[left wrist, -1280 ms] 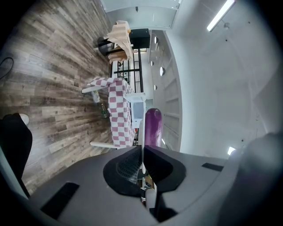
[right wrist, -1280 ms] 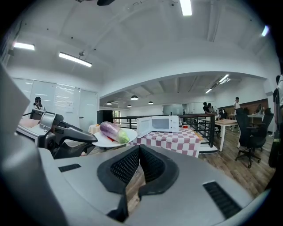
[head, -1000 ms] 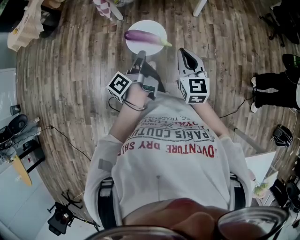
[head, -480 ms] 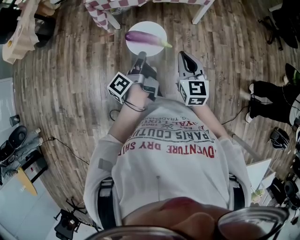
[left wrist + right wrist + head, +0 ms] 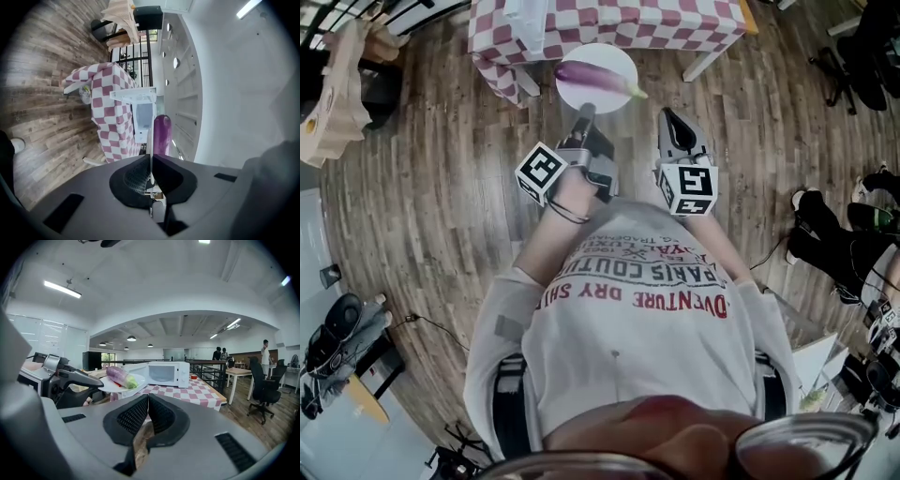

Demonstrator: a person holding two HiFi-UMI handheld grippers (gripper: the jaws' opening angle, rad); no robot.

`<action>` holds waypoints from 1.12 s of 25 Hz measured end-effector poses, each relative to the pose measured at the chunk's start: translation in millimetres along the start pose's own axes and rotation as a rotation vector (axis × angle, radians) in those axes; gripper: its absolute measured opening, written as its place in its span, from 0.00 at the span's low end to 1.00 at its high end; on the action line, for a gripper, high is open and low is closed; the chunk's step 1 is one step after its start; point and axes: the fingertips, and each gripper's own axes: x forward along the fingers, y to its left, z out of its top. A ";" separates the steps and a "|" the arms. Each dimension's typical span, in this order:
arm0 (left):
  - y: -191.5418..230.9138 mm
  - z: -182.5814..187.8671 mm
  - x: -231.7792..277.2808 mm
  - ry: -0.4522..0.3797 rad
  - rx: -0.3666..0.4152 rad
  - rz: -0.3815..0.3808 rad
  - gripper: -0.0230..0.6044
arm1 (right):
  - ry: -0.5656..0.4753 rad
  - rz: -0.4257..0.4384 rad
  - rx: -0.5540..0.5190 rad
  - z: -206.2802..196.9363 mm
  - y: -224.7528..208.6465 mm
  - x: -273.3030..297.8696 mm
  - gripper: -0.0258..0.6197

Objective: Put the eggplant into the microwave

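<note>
One glossy purple eggplant (image 5: 592,77) lies on a round, seemingly ceramic plate (image 5: 585,99).

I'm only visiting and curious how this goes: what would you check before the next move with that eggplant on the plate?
1. Left gripper clamped on the plate rim: ok.
2. Eggplant lying fully on the plate: ok.
3. Microwave door open: ok.
4. Right gripper empty, jaws together: ok.
5. Plate within reach of the microwave: not ok, the checkered table lies ahead.
6. Room inside for the plate: cannot tell.
</note>
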 end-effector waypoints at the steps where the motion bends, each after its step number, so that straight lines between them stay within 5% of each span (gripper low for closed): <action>1: -0.2 8.3 11.3 0.008 0.001 0.002 0.09 | -0.001 -0.006 0.002 3.6 -1.3 13.9 0.08; 15: 17.7 55.7 111.0 0.049 -0.013 0.051 0.09 | 0.032 -0.023 0.030 13.3 -35.6 128.5 0.08; 28: 15.3 79.4 243.5 -0.078 -0.014 0.092 0.09 | 0.017 0.101 0.036 37.9 -121.4 256.1 0.08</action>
